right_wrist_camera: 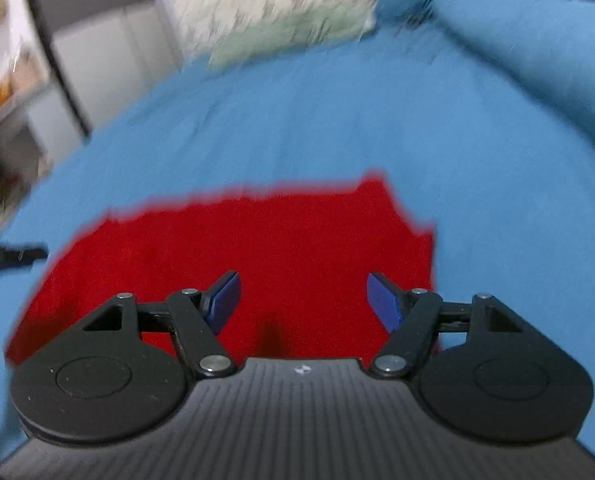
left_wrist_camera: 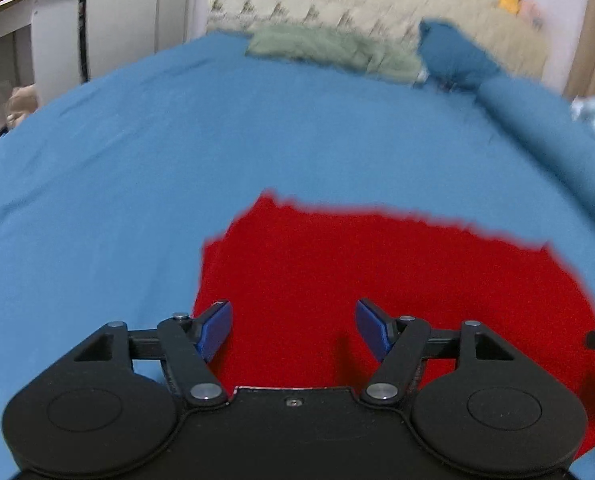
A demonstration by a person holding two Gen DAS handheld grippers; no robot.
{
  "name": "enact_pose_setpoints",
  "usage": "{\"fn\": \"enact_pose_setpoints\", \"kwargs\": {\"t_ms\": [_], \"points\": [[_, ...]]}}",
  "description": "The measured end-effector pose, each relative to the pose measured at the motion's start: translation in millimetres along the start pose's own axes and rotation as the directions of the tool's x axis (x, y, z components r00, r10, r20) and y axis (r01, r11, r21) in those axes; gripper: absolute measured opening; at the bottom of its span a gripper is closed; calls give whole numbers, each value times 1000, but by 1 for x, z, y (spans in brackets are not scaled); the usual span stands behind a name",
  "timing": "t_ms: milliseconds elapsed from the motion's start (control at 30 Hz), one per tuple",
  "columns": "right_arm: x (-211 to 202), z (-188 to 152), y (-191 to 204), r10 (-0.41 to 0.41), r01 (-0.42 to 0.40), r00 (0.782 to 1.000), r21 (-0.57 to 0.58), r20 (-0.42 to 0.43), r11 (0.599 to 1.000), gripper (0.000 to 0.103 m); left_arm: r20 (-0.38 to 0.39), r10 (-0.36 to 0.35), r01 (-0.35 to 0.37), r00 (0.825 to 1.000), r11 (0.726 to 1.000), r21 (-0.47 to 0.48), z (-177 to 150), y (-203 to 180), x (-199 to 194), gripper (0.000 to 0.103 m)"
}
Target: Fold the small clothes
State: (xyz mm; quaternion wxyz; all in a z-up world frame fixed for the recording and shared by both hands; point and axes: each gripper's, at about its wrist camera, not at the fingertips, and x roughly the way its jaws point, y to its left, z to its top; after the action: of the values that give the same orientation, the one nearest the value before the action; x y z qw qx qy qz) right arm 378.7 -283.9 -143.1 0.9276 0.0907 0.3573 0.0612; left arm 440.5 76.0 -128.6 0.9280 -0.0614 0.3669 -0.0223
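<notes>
The red garment (left_wrist_camera: 377,272) lies flat on the blue bedsheet (left_wrist_camera: 137,184). The left gripper (left_wrist_camera: 293,326) and the right gripper (right_wrist_camera: 303,298) are over its near edge, both with fingers spread wide, holding nothing. A green cloth (left_wrist_camera: 329,50) lies far behind.

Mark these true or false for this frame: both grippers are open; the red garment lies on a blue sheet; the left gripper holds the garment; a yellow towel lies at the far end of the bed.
1. Both grippers are open. True: the left gripper and right gripper both have their jaws spread.
2. The red garment lies on a blue sheet. True.
3. The left gripper holds the garment. False: nothing sits between its fingers.
4. A yellow towel lies at the far end. False: a green cloth lies there.
</notes>
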Motion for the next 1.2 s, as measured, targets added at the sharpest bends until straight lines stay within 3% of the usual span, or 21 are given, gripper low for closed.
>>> {"fn": "enact_pose_setpoints", "kwargs": {"t_ms": [100,200,333,433,533,600,633,700,900,1100,1200], "points": [[11,-20,0,-26,26,996,-6,-85,1000,83,-34,7,-6,999,999,39,-20,-3,6,73],[12,-25,-5,-55,53,995,-30,-82,998,77,-37,24,-20,999,993,118,-27,-7,5,74],[4,-21,-12,-125,124,988,-10,-92,992,76,-65,50,-40,997,987,154,-25,-10,0,74],[-22,-14,-22,-119,121,992,38,-47,992,78,-21,45,-40,999,980,193,-25,-16,-25,74],[-64,-12,-24,-167,167,986,-1,-5,986,78,2,24,-23,1000,970,242,-29,-27,-53,75],[-89,-12,-28,-198,198,980,-48,1,979,81,10,0,-3,1000,967,255,-31,-35,-67,90],[-100,-13,-30,-202,201,979,-70,3,977,83,17,-14,9,1000,967,256,-32,-39,-73,103],[-113,-17,-37,-193,190,981,-91,-21,978,90,49,-42,29,998,967,253,-34,-51,-79,103],[-95,-39,-51,-136,139,985,11,-110,990,89,-32,-80,86,996,956,280,-36,-100,-56,103],[-54,-59,-49,-111,123,988,109,-110,986,81,-80,-74,94,994,955,280,-33,-131,-19,103],[-43,-65,-42,-138,147,985,80,-105,986,75,-101,-70,95,992,959,268,-34,-137,-2,103]]}}
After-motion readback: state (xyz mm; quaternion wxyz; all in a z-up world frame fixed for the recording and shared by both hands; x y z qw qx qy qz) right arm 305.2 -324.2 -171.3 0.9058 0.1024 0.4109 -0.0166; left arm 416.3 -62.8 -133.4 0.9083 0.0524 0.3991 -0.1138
